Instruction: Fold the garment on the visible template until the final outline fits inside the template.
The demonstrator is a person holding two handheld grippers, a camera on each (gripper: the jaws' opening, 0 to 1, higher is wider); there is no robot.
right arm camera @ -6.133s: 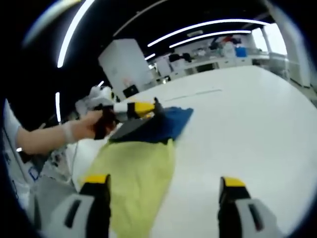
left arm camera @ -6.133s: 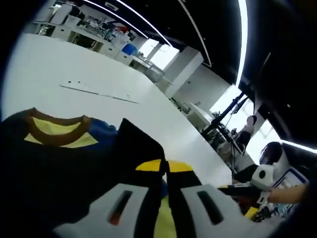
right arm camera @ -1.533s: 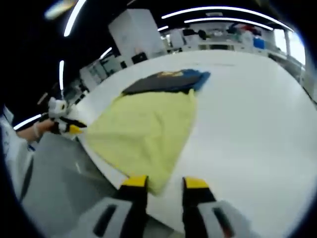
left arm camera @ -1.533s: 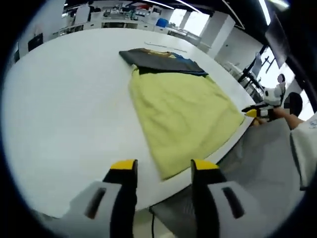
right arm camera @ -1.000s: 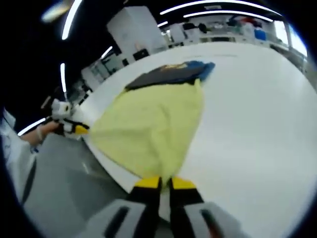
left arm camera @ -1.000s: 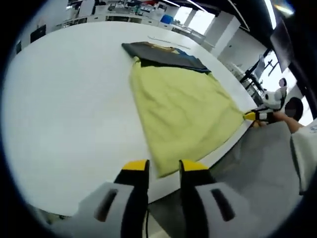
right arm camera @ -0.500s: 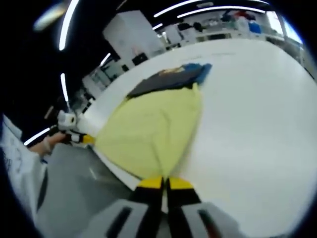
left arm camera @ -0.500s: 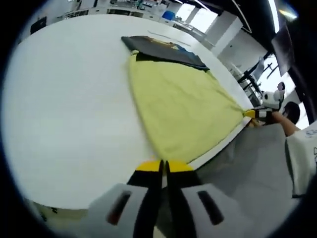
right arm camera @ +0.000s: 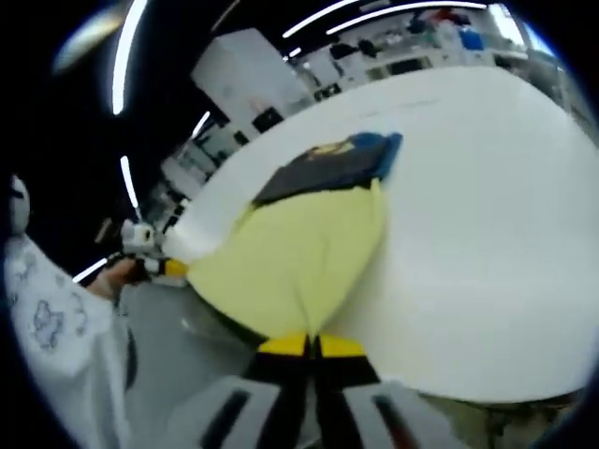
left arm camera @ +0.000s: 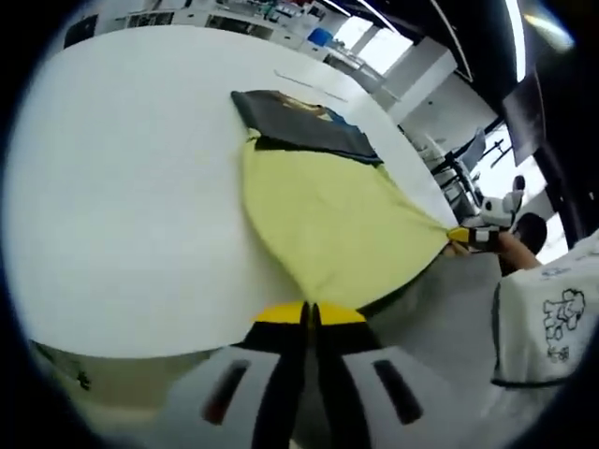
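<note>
With both jaws pinched tight, my left hand-held gripper (left arm camera: 308, 313) grips one near corner of the yellow garment (left arm camera: 323, 224), and my right hand-held gripper (right arm camera: 310, 344) grips the other near corner. Garment's near hem is lifted off the white worktop (left arm camera: 122, 187) edge and pulled taut between the two corners. Far end lies flat on the worktop: dark folded top section (left arm camera: 299, 120) with a yellow-and-brown collar and a bit of blue at its side. Left gripper view: my right hand-held gripper at the far corner, my hand (left arm camera: 510, 245) behind it. Right gripper view: my left hand-held gripper (right arm camera: 168, 267) at the opposite corner. Can't make out the template outline.
</note>
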